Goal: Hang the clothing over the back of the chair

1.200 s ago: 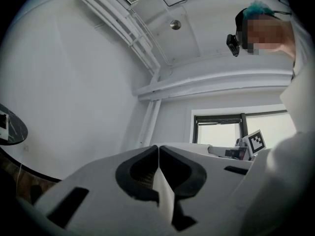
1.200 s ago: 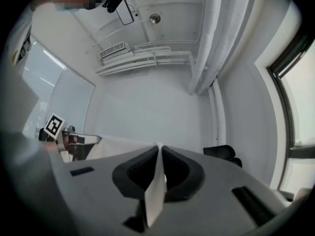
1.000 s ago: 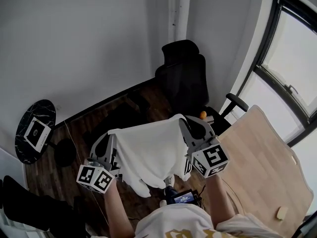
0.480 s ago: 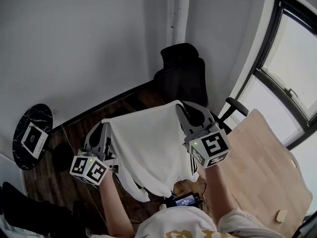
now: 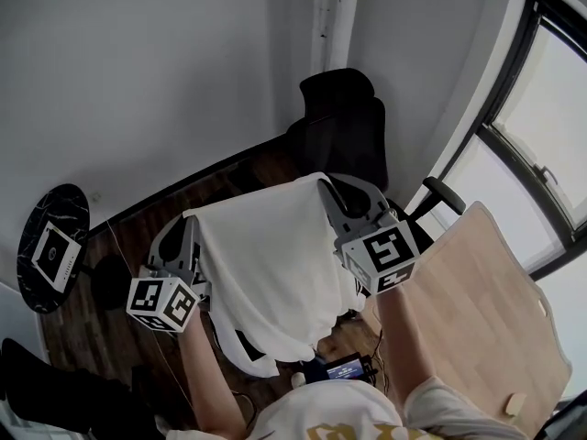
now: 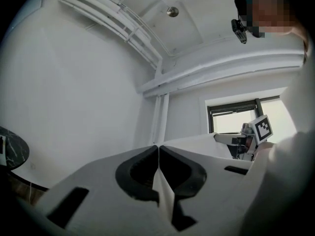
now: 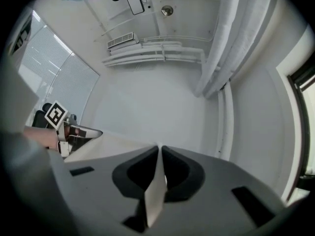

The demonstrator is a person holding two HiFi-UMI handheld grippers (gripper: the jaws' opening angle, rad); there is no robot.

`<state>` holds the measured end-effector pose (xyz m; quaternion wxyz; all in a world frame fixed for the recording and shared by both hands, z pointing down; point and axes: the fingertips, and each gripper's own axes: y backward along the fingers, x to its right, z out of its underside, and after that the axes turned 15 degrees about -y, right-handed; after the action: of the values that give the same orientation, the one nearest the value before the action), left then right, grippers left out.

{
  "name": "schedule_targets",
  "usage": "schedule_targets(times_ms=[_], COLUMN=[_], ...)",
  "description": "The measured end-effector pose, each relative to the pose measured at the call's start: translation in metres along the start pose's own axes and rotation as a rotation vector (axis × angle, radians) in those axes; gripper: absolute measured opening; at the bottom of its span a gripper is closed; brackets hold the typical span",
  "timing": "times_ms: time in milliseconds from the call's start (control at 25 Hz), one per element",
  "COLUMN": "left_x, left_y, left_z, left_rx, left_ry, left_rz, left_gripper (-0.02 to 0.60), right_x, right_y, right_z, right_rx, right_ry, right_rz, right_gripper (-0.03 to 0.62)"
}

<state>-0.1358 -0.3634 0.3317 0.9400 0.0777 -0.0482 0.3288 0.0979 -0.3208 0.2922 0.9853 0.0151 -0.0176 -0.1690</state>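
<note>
left gripper [image 6: 158,150], right gripper [image 7: 159,150], jaws pinching white garment [image 5: 266,264], chair [image 5: 344,131] seat hidden beneath

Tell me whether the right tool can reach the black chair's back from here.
Probably yes. The chair back stands just ahead of the right tool, with nothing seen between them; the tool is shut on the white garment, which hangs below it.

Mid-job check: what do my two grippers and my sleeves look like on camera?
The left gripper and right gripper are matching light-grey plastic, with dark pads lining tapered jaws. Each carries a white cube with black square markers: left cube, right cube. The person wears a white short-sleeved T-shirt.
</note>
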Motion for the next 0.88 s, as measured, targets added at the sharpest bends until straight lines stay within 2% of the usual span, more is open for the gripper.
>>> schedule_targets(times_ms=[280, 560, 640, 680, 800, 880], left_x=[-0.009, -0.006, -0.004, -0.003, 0.002, 0.007], left_y=[-0.029, -0.045, -0.044, -0.044, -0.045, -0.045], left_z=[0.071, 0.148, 0.175, 0.189, 0.224, 0.242], left_rx=[-0.146, -0.277, -0.323, -0.346, -0.408, -0.445], left_ry=[-0.001, 0.023, 0.041, 0.051, 0.085, 0.099], left_rz=[-0.006, 0.017, 0.022, 0.023, 0.024, 0.029], left_gripper=[0.025, 0.025, 0.025, 0.025, 0.025, 0.025], right_x=[0.019, 0.046, 0.048, 0.047, 0.047, 0.049], right_y=[-0.038, -0.074, -0.085, -0.091, -0.103, -0.108], right_z=[0.05, 0.127, 0.144, 0.149, 0.174, 0.195], right_rx=[-0.104, -0.236, -0.283, -0.305, -0.406, -0.456], right_ry=[-0.028, -0.087, -0.089, -0.061, 0.12, 0.166], right_rz=[-0.02, -0.039, -0.071, -0.096, -0.149, -0.179], right_gripper=[0.026, 0.026, 0.026, 0.026, 0.028, 0.028])
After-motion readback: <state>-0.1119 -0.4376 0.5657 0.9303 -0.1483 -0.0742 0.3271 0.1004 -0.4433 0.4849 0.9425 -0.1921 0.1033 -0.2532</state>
